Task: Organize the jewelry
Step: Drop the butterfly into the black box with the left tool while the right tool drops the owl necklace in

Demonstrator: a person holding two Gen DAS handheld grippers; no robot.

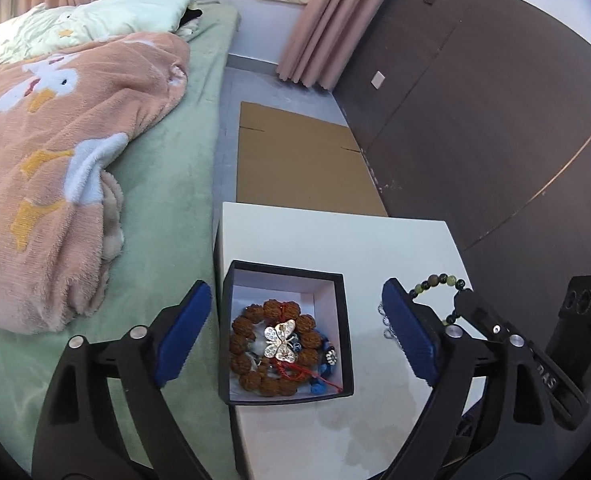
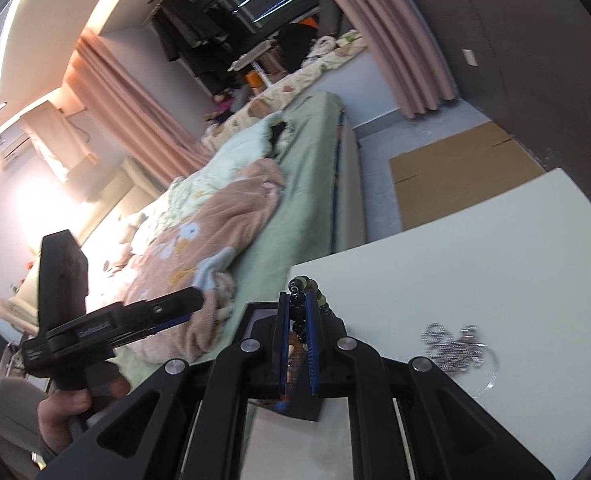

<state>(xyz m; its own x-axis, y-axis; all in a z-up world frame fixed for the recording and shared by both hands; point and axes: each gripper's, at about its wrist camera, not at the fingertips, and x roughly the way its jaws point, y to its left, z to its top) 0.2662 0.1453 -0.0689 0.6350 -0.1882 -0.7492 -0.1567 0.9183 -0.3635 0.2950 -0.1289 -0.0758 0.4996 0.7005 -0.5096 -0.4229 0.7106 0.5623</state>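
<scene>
Beside the open black box [image 1: 345, 320] on the worktop [image 1: 375, 240], your right gripper [image 2: 299, 344] pinches the green bead bracelet [image 1: 439, 282] to drop it in, while your left gripper [image 1: 295, 336] straddles the box, jaws wide.

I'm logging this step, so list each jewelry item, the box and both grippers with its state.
left gripper: open, straddling the box
right gripper: shut on the green bead bracelet
green bead bracelet: held, lifted off the table
black box: open, lidless
brown bead bracelet: lying in box
butterfly ornament: resting on it
silver chain: loose on table
</scene>
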